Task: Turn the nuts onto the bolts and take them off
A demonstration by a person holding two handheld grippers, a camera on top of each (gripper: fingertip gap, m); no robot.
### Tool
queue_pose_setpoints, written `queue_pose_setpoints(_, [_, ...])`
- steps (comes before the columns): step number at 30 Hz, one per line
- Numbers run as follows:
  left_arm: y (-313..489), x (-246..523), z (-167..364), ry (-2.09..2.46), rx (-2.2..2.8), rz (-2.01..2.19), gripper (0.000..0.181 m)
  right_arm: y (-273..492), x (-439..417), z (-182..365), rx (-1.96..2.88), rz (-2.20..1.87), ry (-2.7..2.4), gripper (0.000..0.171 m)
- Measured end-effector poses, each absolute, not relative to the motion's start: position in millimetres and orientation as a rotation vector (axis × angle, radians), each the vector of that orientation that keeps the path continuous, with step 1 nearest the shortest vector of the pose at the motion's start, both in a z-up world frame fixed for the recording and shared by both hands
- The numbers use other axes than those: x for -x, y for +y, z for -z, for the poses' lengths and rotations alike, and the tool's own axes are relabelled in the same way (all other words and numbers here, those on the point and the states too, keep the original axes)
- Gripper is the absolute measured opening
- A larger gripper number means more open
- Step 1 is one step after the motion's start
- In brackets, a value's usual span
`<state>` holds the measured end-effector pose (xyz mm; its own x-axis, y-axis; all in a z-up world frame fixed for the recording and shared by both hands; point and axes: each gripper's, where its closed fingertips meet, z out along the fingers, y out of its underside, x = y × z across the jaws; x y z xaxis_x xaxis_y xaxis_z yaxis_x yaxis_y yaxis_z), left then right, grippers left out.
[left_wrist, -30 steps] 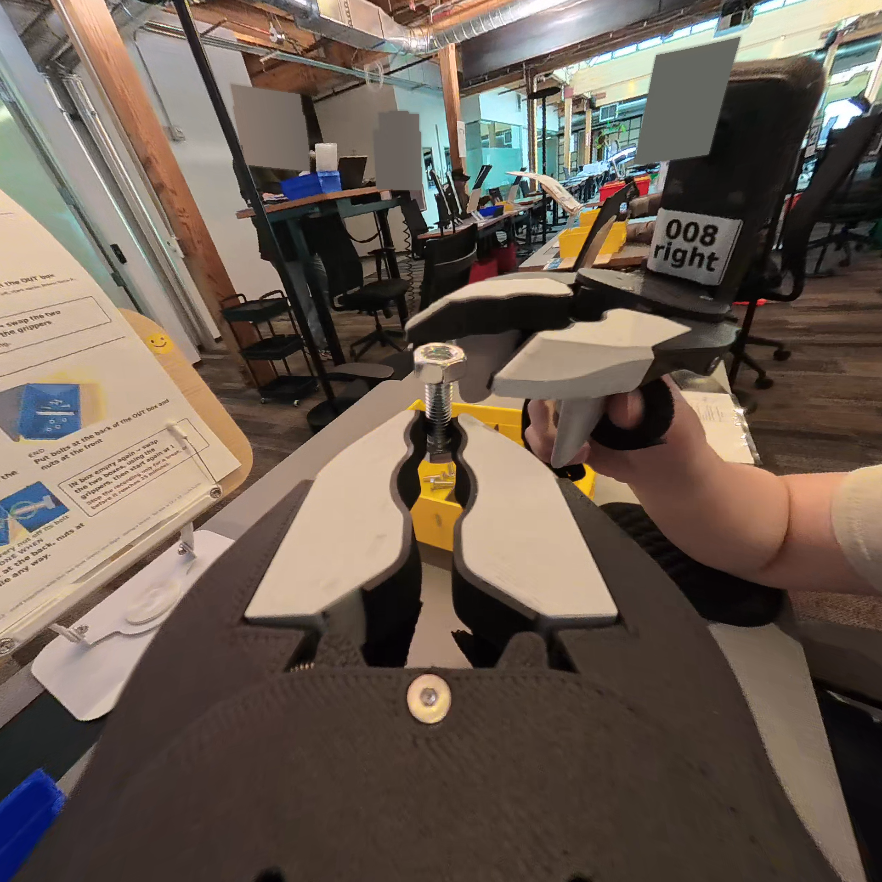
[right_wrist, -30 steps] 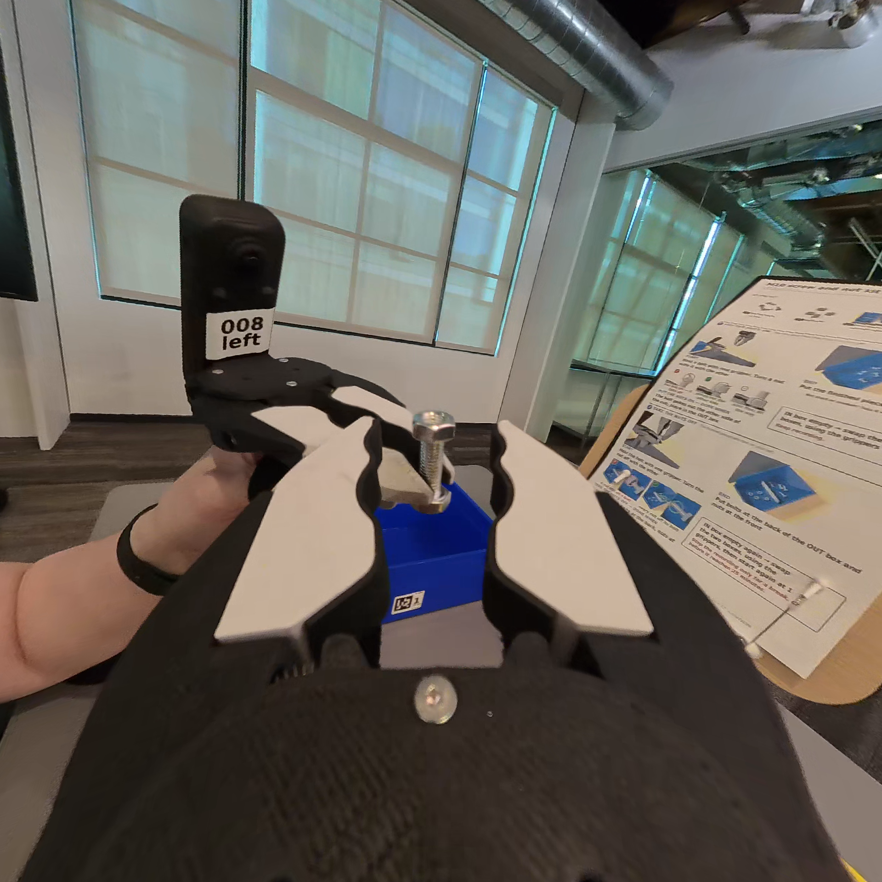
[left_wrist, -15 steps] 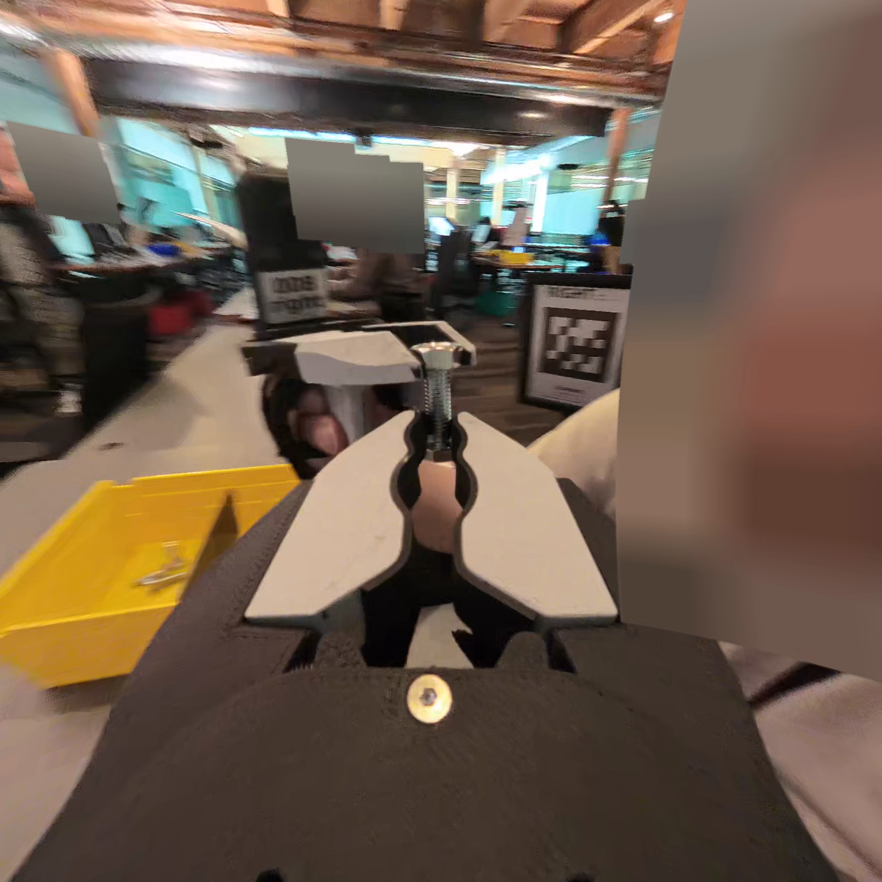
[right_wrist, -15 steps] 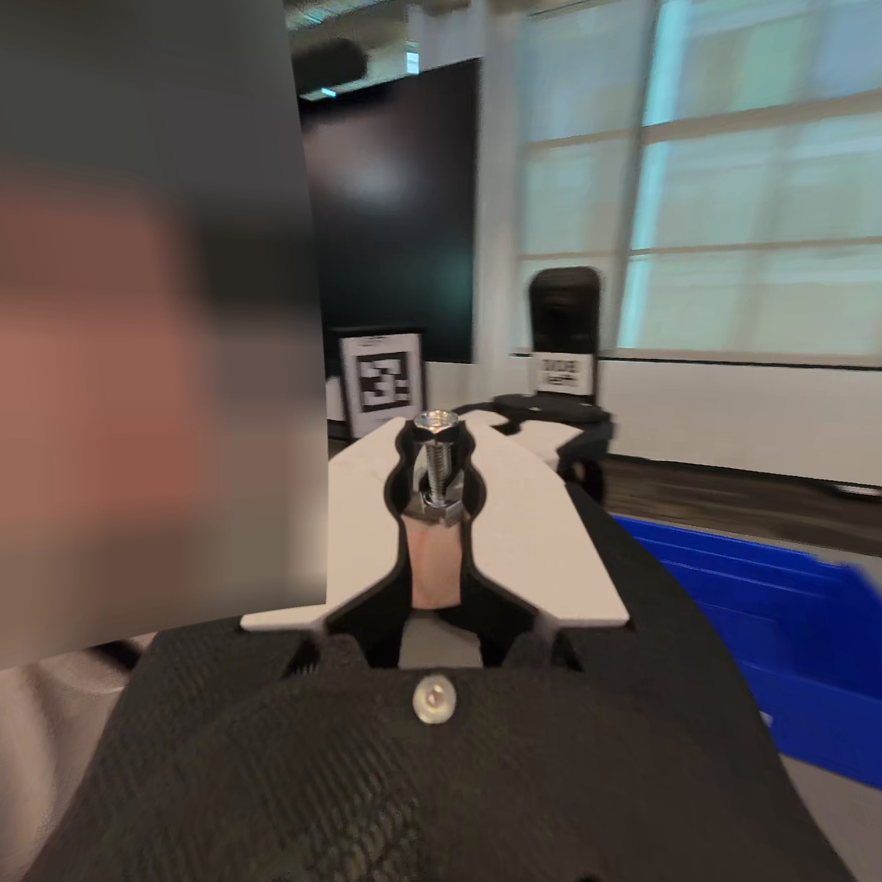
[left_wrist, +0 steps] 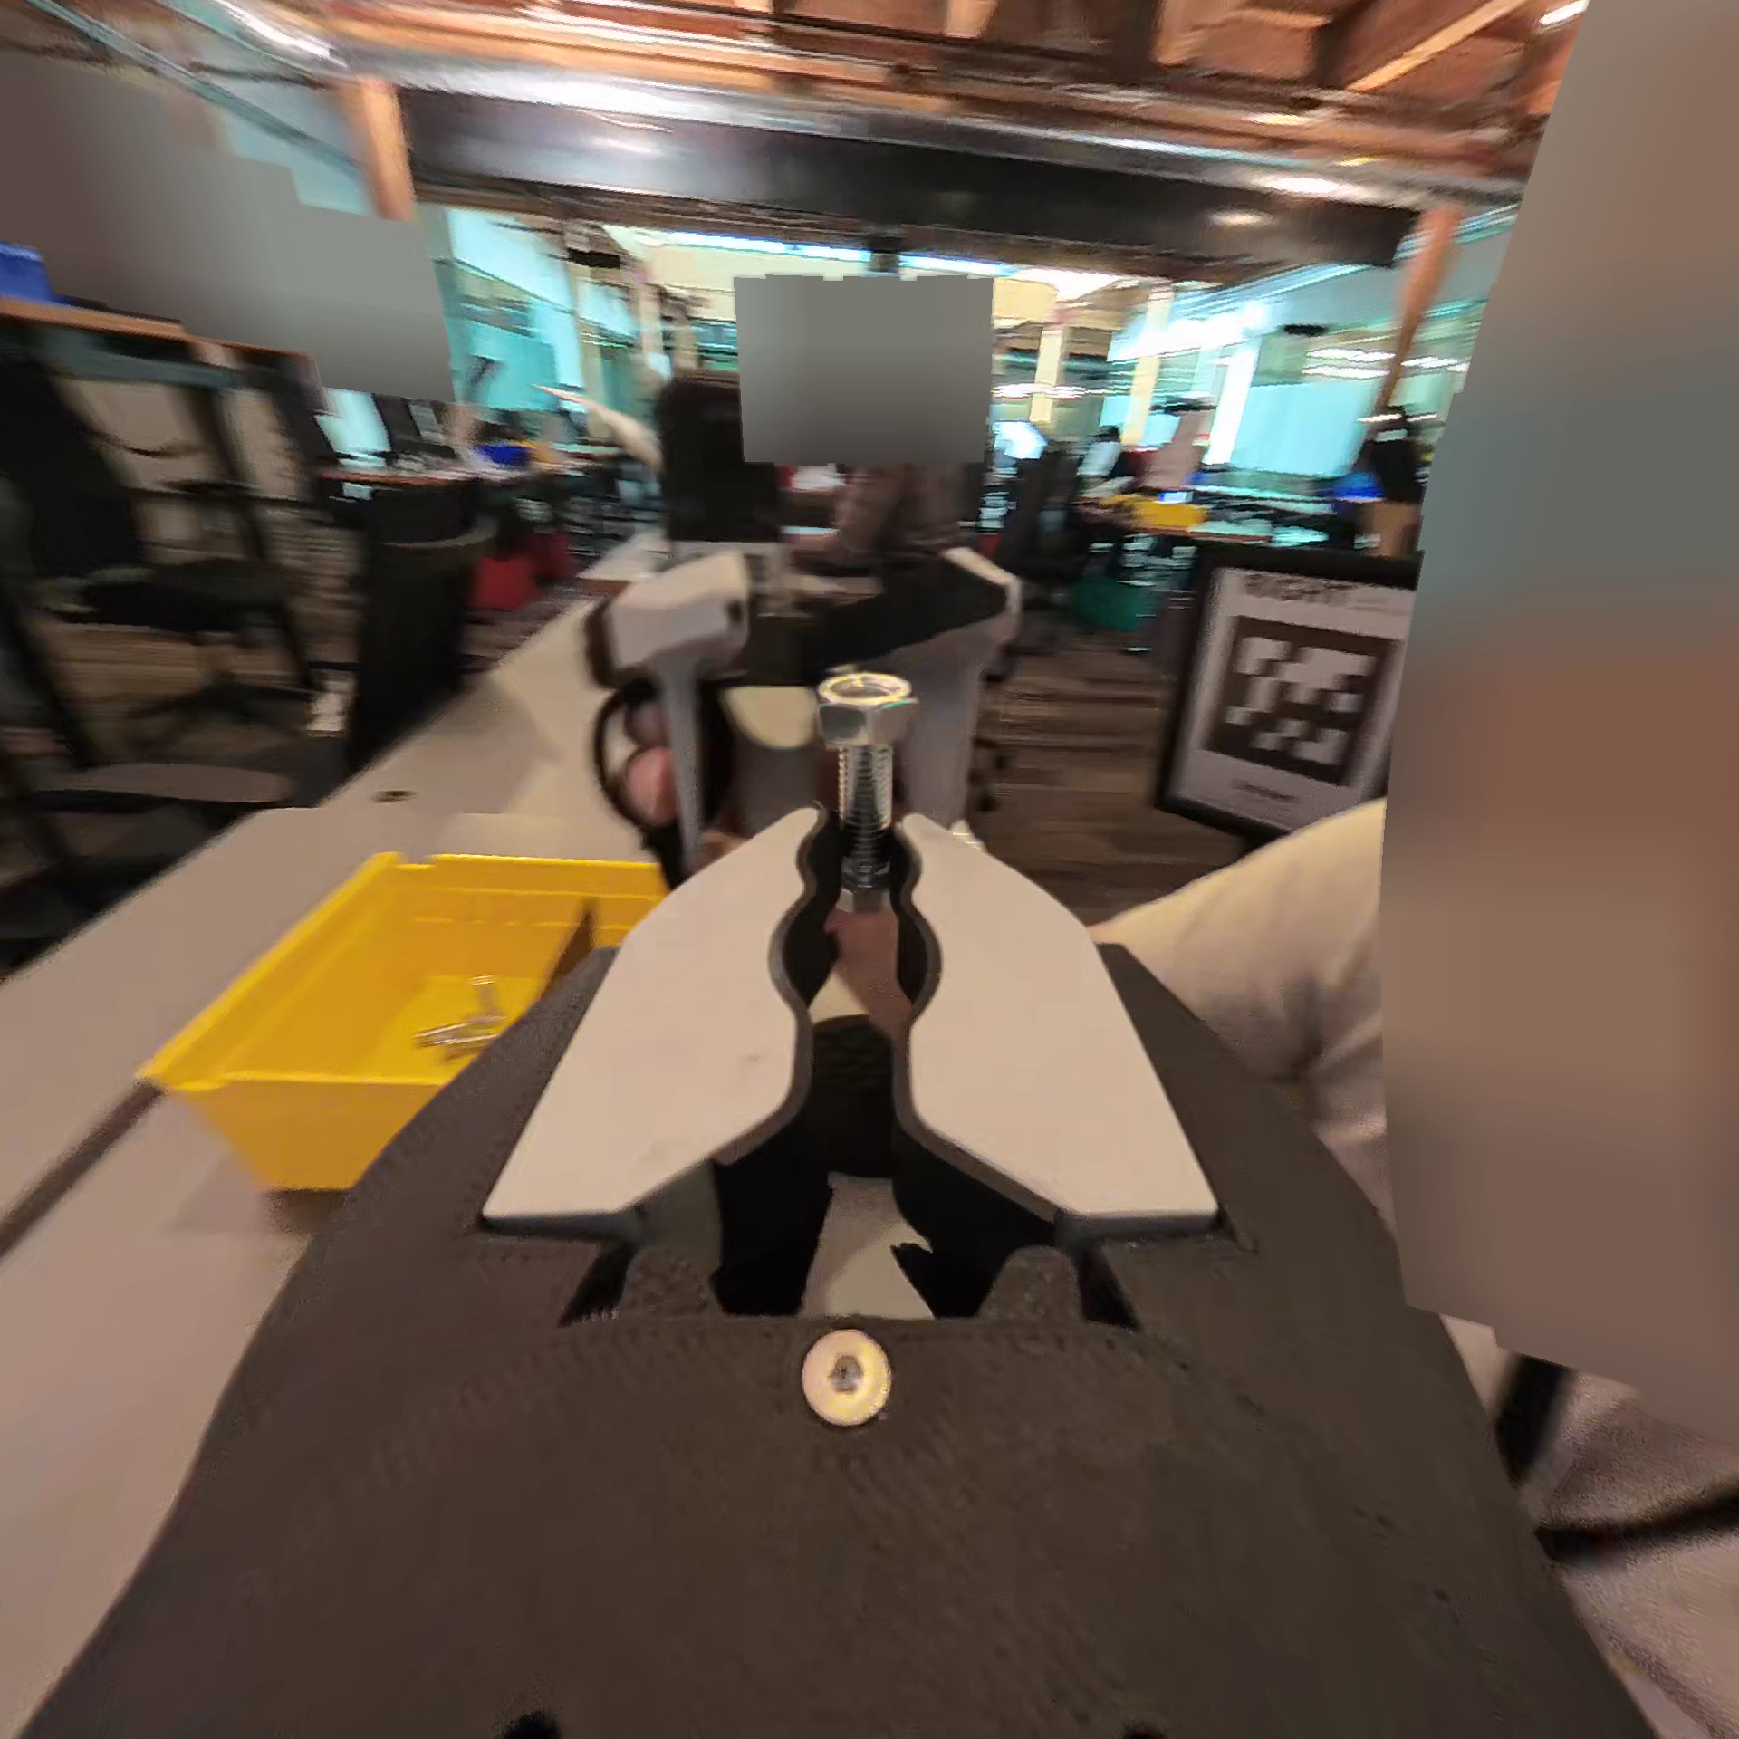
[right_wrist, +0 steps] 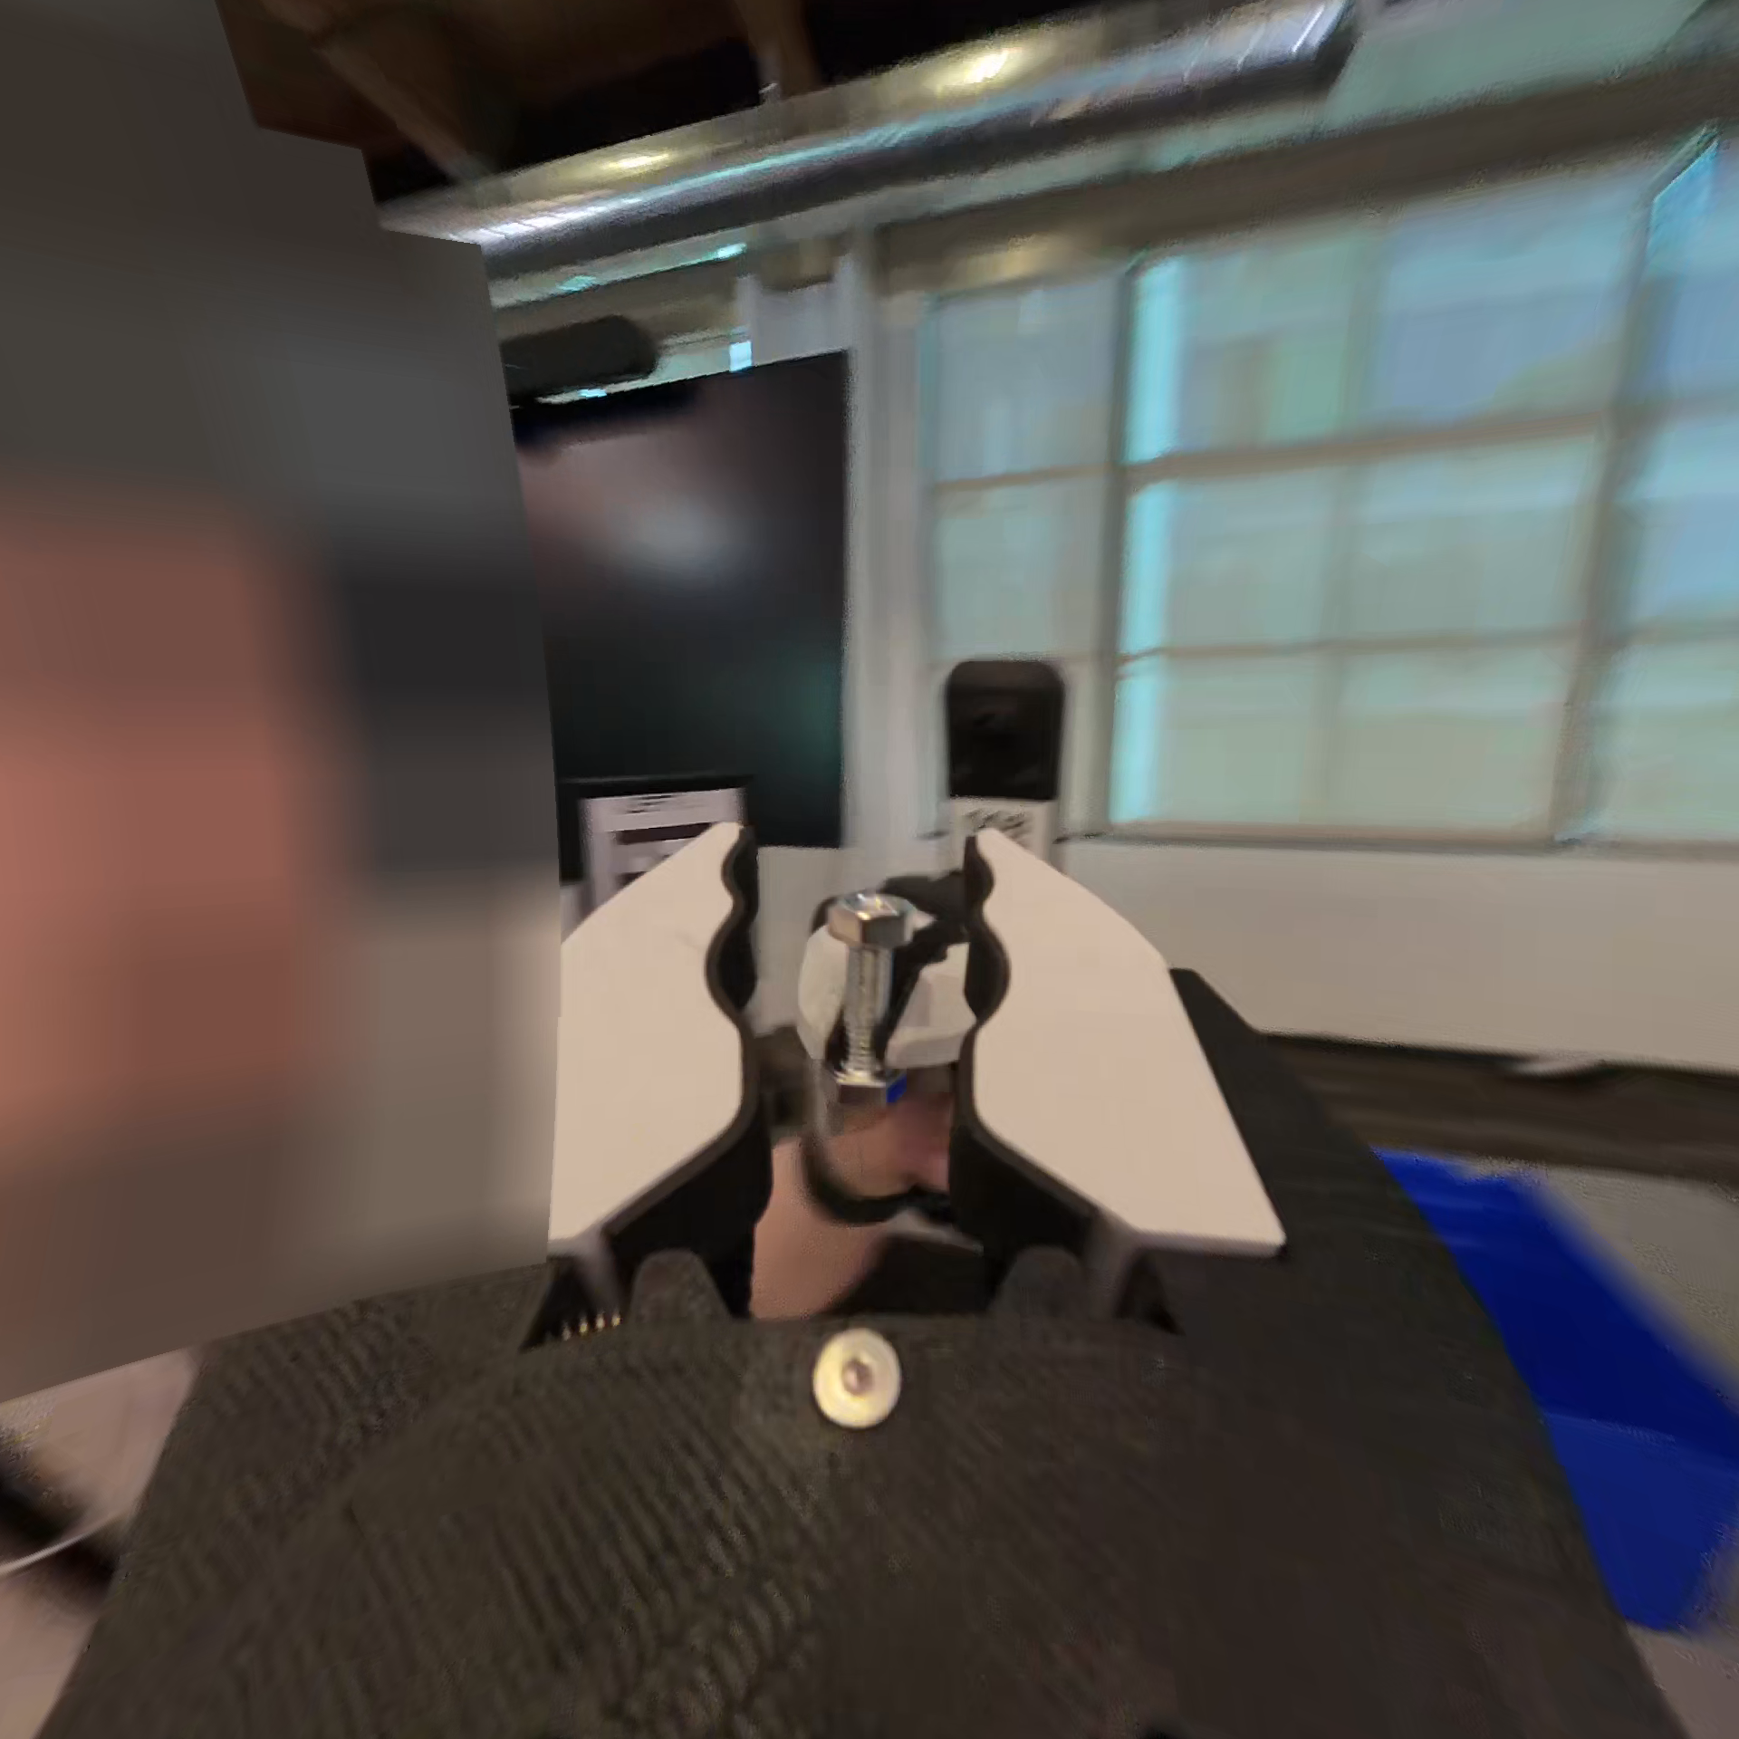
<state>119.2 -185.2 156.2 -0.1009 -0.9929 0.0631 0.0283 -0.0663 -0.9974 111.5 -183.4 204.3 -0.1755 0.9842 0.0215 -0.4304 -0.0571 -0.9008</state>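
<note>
Landmark: the bolt (left_wrist: pixel 861 795), held upright with its hex head on top; every place below is given from it.
Left gripper (left_wrist: pixel 858 852): closed on the bolt's lower threads, fingertips pinching the shank from both sides.
Nut (right_wrist: pixel 858 1082): on the bolt's lower end, just under the left gripper's fingertips in the right wrist view; how far it is threaded on I cannot tell.
Right gripper (right_wrist: pixel 858 950): spread wide, one finger on each side of the bolt, touching neither bolt nor nut, and holding nothing.
Yellow bin (left_wrist: pixel 376 997): low and to the left of the bolt in the left wrist view, on the table (left_wrist: pixel 103 950), with a few small metal parts inside.
Blue bin (right_wrist: pixel 1581 1355): low and to the right of the bolt in the right wrist view, blurred.
Step in hand: likely a regrip between turns of the nut; whether it is going on or coming off cannot be told.
Next move calls for: dropping the right gripper level with the nut, closing squarely on its flats, then twisting about the bolt's axis while the left gripper holds the shank firm.
</note>
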Motion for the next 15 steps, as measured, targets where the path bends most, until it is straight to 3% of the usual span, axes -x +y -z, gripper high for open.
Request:
queue_pose_setpoints(1, [-174.0, -116.7, -157.3, 1.174, 1.197, 1.251, 0.009, -178.7, -115.7, -209.1, 0.769, -1.374, -0.918, 0.042])
queue_pose_setpoints(7, [-131.1, -98.7, -161.9, 0.951, 1.224, 0.802, 0.009, -159.2, -116.8, -210.3, 0.855, -0.611, -0.747, 0.038])
queue_pose_setpoints(13, [-138.1, -105.6, -159.9, 0.981, 1.203, 0.739, 0.009, -153.4, -97.8, -193.7, 0.947, -0.578, -0.78, 0.034])
queue_pose_setpoints(15, [-141.1, -107.1, -160.4, 0.99, 1.196, 0.748, 0.009, -151.2, -95.9, -190.4, 0.965, -0.617, -0.794, 0.025])
